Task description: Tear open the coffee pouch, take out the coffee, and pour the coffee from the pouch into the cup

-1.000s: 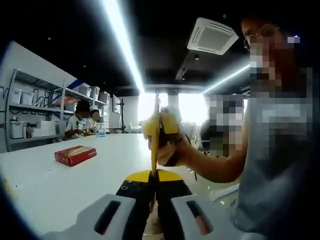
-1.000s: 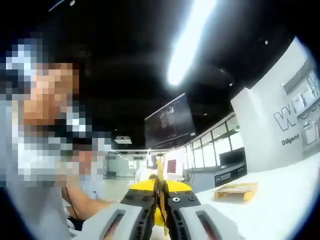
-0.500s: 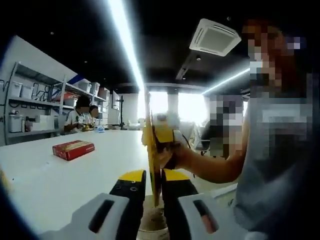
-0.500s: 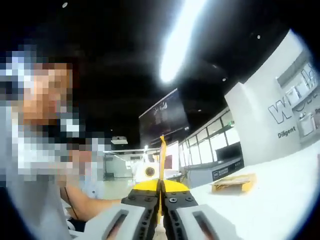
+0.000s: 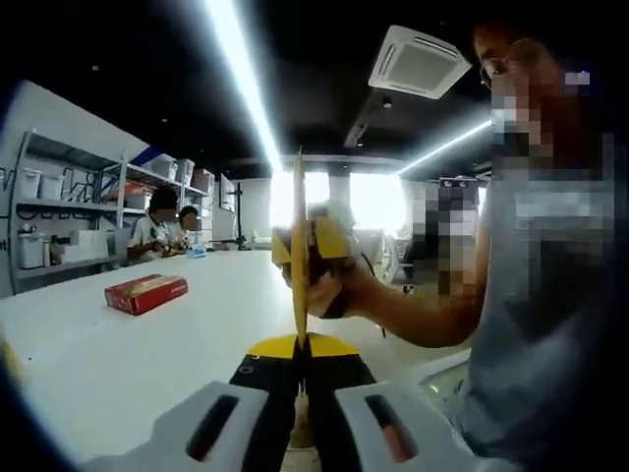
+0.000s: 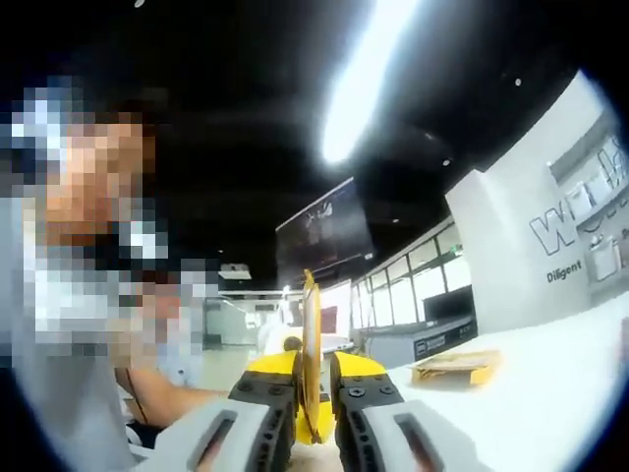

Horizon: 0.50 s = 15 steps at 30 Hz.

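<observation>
Edge-on, we see the yellow coffee pouch (image 5: 299,256) clamped in the left gripper (image 5: 301,366); the right gripper (image 6: 314,385) stands slightly parted around it, above the white table (image 5: 118,354).

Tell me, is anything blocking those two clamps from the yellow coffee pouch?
Nothing visible. The yellow pouch stands edge-on, pinched in the shut left gripper; in the right gripper view it sits between the right gripper's slightly parted jaws.

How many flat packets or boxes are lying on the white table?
2: a red box on the table in the left gripper view, and a yellow-brown packet in the right gripper view. More may be hidden.
</observation>
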Each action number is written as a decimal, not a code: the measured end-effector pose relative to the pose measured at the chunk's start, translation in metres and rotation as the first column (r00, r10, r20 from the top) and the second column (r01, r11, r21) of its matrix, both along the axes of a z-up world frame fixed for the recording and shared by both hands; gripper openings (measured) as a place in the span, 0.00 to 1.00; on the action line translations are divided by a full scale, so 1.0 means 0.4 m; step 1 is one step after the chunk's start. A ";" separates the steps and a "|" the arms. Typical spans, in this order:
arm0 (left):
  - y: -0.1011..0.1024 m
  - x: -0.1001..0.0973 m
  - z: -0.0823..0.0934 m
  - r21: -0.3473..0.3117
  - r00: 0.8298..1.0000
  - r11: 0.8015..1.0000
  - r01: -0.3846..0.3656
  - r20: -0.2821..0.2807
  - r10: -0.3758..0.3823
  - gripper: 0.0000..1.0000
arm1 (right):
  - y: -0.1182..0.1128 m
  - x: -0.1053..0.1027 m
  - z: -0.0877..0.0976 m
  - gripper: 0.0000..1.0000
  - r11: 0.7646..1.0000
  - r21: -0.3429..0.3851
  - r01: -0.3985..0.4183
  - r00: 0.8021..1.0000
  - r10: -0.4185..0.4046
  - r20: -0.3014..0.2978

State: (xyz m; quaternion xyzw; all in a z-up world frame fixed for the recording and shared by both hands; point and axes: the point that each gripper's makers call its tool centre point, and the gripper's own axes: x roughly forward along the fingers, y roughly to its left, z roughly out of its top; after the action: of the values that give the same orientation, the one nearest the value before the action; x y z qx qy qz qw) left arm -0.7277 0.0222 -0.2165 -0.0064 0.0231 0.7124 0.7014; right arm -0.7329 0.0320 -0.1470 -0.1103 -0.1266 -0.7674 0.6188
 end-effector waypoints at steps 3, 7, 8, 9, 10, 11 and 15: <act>0.000 0.005 -0.003 -0.008 1.000 1.000 0.006 -0.009 -0.006 0.04 | -0.009 -0.005 0.002 0.12 1.000 0.004 0.001 1.000 -0.001 -0.002; -0.005 0.001 0.011 0.020 1.000 1.000 -0.002 0.004 0.002 0.10 | -0.015 0.004 0.015 0.03 1.000 -0.014 -0.020 1.000 0.020 -0.001; -0.004 -0.004 0.029 0.056 1.000 0.998 -0.015 0.007 0.014 0.16 | -0.017 0.005 0.013 0.03 1.000 -0.007 -0.019 1.000 0.019 -0.006; -0.004 0.000 0.040 0.074 1.000 0.997 -0.005 0.028 0.003 0.19 | -0.019 0.005 0.008 0.02 1.000 0.000 -0.018 1.000 0.018 -0.008; -0.005 0.000 0.045 0.078 0.999 0.997 -0.002 0.038 -0.001 0.19 | -0.022 0.006 0.003 0.02 1.000 0.006 -0.020 1.000 0.020 -0.007; -0.007 -0.002 0.052 0.082 1.000 0.997 -0.005 0.030 0.002 0.16 | -0.026 0.009 -0.005 0.02 1.000 0.013 -0.028 1.000 0.028 -0.005; -0.006 -0.001 0.063 0.087 1.000 0.996 -0.004 0.013 0.003 0.05 | -0.031 0.017 -0.012 0.03 0.999 0.017 -0.038 0.999 0.038 -0.003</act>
State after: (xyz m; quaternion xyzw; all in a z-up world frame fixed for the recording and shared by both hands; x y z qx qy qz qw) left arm -0.7281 0.0196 -0.1914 0.0194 -0.0122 0.7138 0.7000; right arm -0.7259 0.0194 -0.1520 -0.1040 -0.1212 -0.7563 0.6344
